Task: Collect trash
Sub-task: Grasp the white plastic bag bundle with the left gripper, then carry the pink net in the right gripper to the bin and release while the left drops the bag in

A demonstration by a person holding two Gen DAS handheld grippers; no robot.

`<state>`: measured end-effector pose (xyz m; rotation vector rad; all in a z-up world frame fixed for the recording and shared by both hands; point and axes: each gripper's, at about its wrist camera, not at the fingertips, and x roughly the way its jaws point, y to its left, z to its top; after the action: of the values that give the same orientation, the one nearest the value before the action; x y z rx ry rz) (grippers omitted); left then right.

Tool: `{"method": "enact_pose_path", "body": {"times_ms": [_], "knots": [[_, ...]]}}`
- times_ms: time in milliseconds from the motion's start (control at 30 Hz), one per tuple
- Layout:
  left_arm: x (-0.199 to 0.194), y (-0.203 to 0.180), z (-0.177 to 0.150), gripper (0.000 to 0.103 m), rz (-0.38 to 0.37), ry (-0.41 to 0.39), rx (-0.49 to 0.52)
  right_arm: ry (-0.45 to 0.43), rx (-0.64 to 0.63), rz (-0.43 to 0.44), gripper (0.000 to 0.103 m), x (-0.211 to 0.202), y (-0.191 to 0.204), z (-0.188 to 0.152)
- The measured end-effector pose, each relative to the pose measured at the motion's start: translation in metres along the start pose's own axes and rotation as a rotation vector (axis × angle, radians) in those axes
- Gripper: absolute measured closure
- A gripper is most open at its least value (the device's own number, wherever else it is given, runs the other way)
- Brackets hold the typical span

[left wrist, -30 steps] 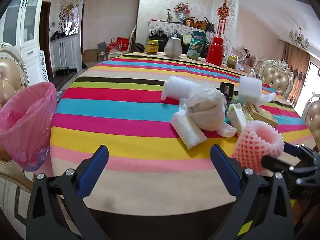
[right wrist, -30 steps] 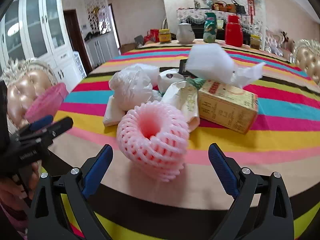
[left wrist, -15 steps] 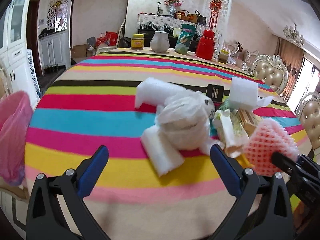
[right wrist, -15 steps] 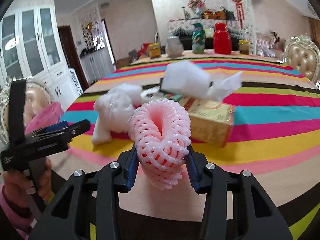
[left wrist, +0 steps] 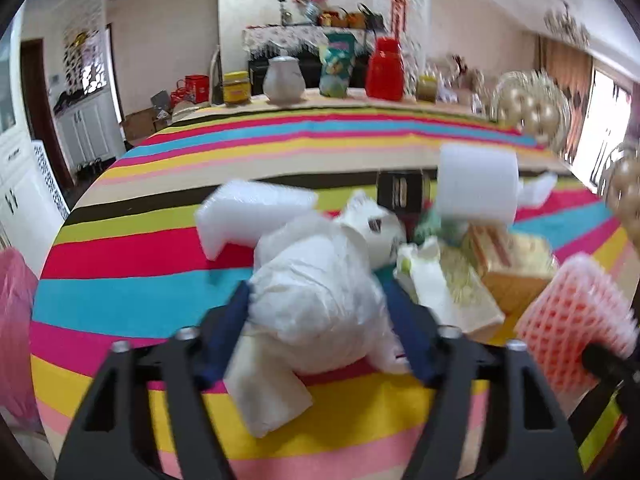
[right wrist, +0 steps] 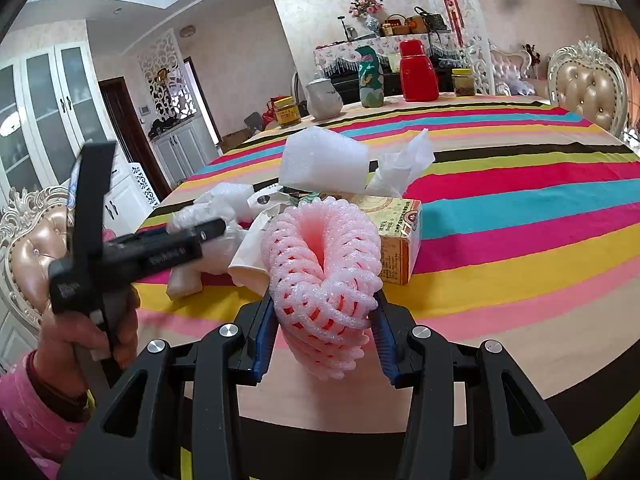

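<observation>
We hold the pink foam fruit net [right wrist: 322, 276] squeezed between the blue pads of our right gripper [right wrist: 324, 330], its mesh folded in on itself and lifted clear of the striped tablecloth [right wrist: 520, 216]. Our left gripper [left wrist: 318, 320] has just been closing, and its pads now press both sides of a crumpled white plastic bag [left wrist: 316, 300] that still sits on the cloth, partly on top of a folded white foam sheet [left wrist: 268, 400]. In the right wrist view the left hand [right wrist: 80, 340] grips that tool's handle, with a pink sleeve [right wrist: 32, 412] below it.

Just behind the bag lie a white foam wrap [left wrist: 248, 216], a crushed paper cup [left wrist: 380, 232], a yellow-orange carton [right wrist: 394, 232], a small black box [left wrist: 402, 192] and a white foam block [left wrist: 476, 184] resting on the heap. A pink bin bag [left wrist: 14, 332] shows at the left edge of the left wrist view, off the table. At the table's far edge stand a yellow-lidded jar [left wrist: 237, 88], a white jug [left wrist: 283, 80], a green snack bag [left wrist: 338, 66] and a red thermos [left wrist: 386, 69].
</observation>
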<state>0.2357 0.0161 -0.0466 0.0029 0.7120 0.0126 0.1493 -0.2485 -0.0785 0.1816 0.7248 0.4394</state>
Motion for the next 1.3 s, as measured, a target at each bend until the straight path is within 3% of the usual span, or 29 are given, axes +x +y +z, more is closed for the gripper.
{"method": "enact_pose_path", "body": {"times_ms": [100, 467, 1300], "knots": [[-0.003, -0.001, -0.007, 0.068, -0.018, -0.010, 0.010, 0.000, 0.002, 0.002, 0.060, 0.000, -0.001, 0.000], [-0.061, 0.014, -0.022, 0.069, -0.051, -0.140, -0.032, -0.018, -0.020, 0.036, 0.060, -0.001, 0.012, 0.000], [-0.121, 0.098, -0.058, 0.069, -0.031, -0.218, -0.168, -0.015, -0.161, 0.106, 0.060, 0.021, 0.106, 0.006]]}}
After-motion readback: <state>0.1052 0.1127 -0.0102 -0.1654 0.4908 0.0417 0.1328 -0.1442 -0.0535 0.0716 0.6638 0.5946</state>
